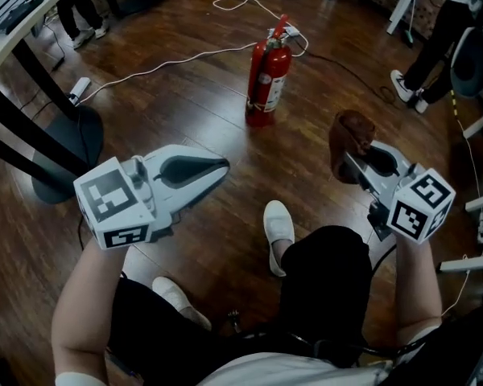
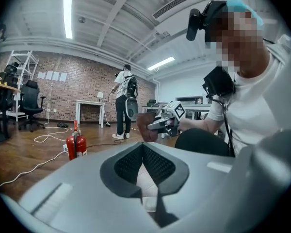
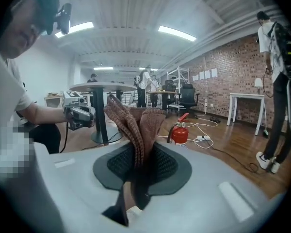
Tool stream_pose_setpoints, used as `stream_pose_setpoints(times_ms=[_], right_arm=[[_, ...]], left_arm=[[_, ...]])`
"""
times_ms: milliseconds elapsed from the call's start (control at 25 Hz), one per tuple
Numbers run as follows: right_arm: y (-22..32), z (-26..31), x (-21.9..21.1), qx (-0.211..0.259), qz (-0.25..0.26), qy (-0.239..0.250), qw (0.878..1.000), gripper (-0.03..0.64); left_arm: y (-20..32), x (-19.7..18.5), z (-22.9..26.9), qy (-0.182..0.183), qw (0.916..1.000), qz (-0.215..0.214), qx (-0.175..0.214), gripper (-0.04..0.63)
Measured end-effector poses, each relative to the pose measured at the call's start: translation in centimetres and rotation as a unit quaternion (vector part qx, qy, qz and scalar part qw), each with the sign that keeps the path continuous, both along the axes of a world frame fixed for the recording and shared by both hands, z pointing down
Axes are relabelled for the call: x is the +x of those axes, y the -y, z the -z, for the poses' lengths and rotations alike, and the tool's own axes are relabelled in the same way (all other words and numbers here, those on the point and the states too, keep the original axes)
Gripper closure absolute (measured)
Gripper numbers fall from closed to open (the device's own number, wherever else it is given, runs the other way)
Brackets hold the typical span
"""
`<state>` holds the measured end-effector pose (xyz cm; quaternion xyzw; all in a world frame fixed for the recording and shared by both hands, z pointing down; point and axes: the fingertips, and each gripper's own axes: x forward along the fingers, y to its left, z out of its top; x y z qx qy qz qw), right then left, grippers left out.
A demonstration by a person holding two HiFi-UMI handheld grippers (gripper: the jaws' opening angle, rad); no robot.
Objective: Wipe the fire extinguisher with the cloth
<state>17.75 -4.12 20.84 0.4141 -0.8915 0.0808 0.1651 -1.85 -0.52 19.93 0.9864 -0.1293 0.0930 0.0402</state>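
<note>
A red fire extinguisher (image 1: 268,75) stands upright on the wooden floor ahead of me, well beyond both grippers; it also shows small in the left gripper view (image 2: 76,145) and the right gripper view (image 3: 179,132). My right gripper (image 1: 351,161) is shut on a brown knitted cloth (image 1: 350,137), which sticks up in folds from between its jaws (image 3: 136,123). On the left, my left gripper (image 1: 224,167) hangs over the floor, shut with nothing in it (image 2: 143,147). From the left gripper view the cloth (image 2: 145,128) is seen held in the other gripper.
White cables (image 1: 169,64) and a power strip (image 1: 290,32) lie on the floor around the extinguisher. A round black table base (image 1: 64,147) stands at the left. My shoes (image 1: 278,227) are below the grippers. Other people stand at the far right (image 1: 435,47) and top left.
</note>
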Motion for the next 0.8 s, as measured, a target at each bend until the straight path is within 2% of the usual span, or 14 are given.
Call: stream_pose_setpoints(times_ms=[240,400,800], right_arm=[[-9.8,1.6,1.2,0.013,-0.005,0.009,1.0,0.543],[-11.3,2.4,1.4,0.014,0.003,0.01,1.0,0.543],[-12.2,3.0,1.6,0.038,0.024,0.006,0.999,0.546]], left_arm=[[-8.7,0.4,2.5,-0.006,0.9998,-0.009,0.018,0.595],[-9.7,1.1,2.9,-0.026,0.9994,-0.021,0.009,0.595],[-11.3,2.7,1.3,-0.011,0.9996,-0.023,0.006,0.595]])
